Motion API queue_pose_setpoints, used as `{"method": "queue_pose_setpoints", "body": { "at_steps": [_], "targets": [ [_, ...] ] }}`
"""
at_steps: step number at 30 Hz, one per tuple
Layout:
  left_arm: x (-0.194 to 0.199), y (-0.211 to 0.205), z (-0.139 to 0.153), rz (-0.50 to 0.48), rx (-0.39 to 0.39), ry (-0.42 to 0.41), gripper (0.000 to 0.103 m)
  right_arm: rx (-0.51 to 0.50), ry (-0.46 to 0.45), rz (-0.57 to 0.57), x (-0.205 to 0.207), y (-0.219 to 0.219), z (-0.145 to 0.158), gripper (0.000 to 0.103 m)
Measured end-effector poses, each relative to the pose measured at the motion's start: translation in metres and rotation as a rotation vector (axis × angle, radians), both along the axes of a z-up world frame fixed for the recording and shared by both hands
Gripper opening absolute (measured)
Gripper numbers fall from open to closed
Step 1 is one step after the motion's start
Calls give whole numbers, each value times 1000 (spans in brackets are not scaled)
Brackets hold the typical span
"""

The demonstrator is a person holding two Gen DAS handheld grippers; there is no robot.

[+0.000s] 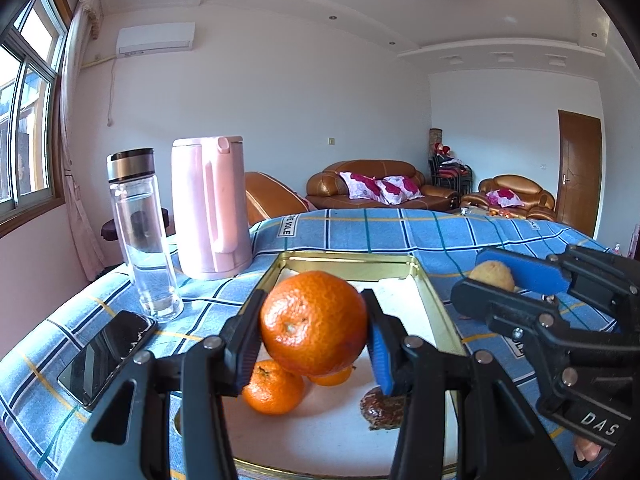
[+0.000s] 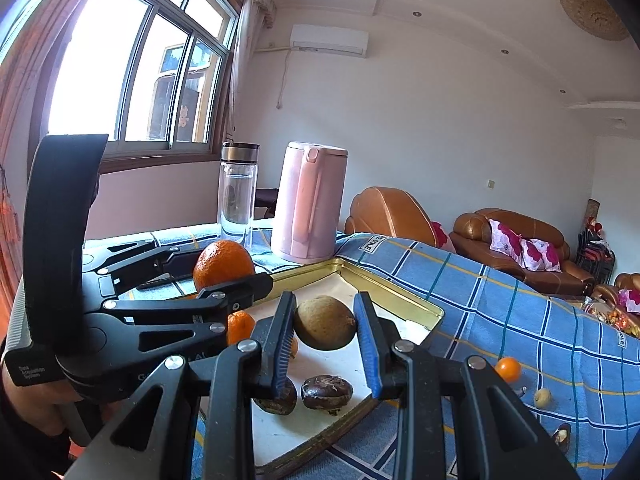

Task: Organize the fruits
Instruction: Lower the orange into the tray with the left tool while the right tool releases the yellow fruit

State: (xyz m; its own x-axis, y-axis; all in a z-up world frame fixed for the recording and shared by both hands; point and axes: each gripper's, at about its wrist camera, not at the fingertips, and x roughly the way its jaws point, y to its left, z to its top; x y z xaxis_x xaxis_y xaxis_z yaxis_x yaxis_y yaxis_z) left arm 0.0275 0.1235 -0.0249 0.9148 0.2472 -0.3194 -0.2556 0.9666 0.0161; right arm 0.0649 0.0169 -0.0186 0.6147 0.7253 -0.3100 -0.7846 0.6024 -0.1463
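i had the left gripper (image 1: 314,340) clamped on a big orange (image 1: 314,322) and the right gripper (image 2: 324,340) on a brownish fruit (image 2: 325,322), both over the gold tray (image 1: 434,304). two oranges + dark fruits were already in; a few lay loose on the cloth (image 2: 500,292) (approx halfway). text: "das", "ole".

A home living room: leather sofas (image 1: 372,184) with floral cushions (image 2: 528,250), wall air conditioner (image 1: 156,40), curtained window (image 2: 132,60)
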Motion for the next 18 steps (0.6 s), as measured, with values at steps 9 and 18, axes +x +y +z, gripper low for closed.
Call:
{"method": "queue_pose_setpoints", "body": {
  "at_steps": [9,18],
  "targets": [
    [0,11,-4,34,0,32,48,-4,20,14,5,8,-4,32],
    [6,15,-12,36,2,79,48,-26,41,24,11,18,-9,32]
  ]
}}
